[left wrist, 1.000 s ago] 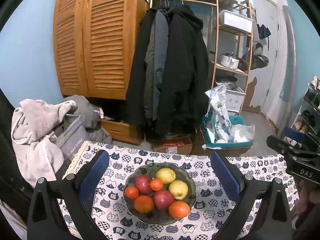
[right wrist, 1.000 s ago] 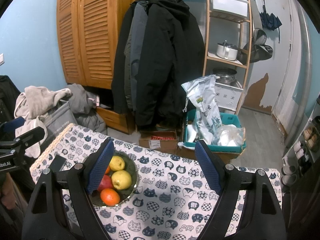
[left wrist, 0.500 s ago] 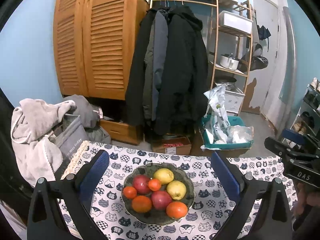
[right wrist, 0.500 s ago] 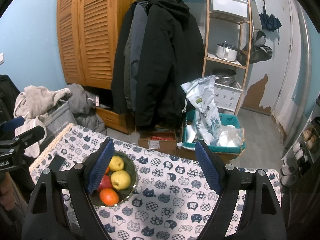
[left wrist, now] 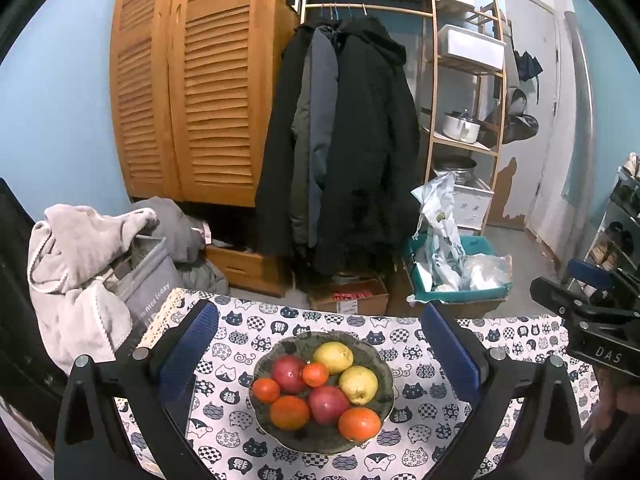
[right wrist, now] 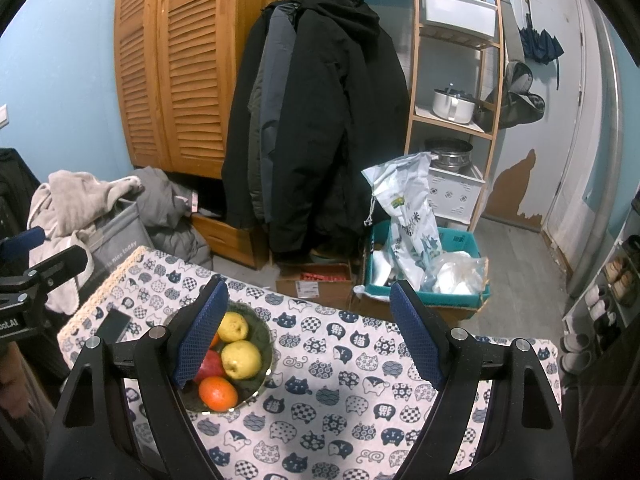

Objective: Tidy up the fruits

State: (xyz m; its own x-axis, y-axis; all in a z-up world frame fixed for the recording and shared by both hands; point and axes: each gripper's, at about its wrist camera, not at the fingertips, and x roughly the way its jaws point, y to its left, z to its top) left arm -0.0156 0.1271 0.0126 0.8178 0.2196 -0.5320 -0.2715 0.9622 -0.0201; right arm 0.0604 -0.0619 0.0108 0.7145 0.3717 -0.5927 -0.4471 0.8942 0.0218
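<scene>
- The left claw (left wrist: 320, 350) is held wide open above the dark green scalloped bowl (left wrist: 382, 364), nothing gripped.
- The bowl is seen on the cat-print cloth of the desk (left wrist: 420, 328), filled with yellow pears (left wrist: 359, 384), red apples (left wrist: 289, 368) and oranges (left wrist: 359, 424).
- The right claw (right wrist: 308, 330) is spread wide and empty, the bowl (right wrist: 264, 334) partly hidden behind its left finger (right wrist: 200, 332).

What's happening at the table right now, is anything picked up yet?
Nothing is picked up yet. Both grippers are open and empty above the cat-print tablecloth. The left gripper is lined up on the bowl of red, orange and yellow fruit; the right gripper sits to the bowl's right, its left finger overlapping the bowl in its view.
</scene>
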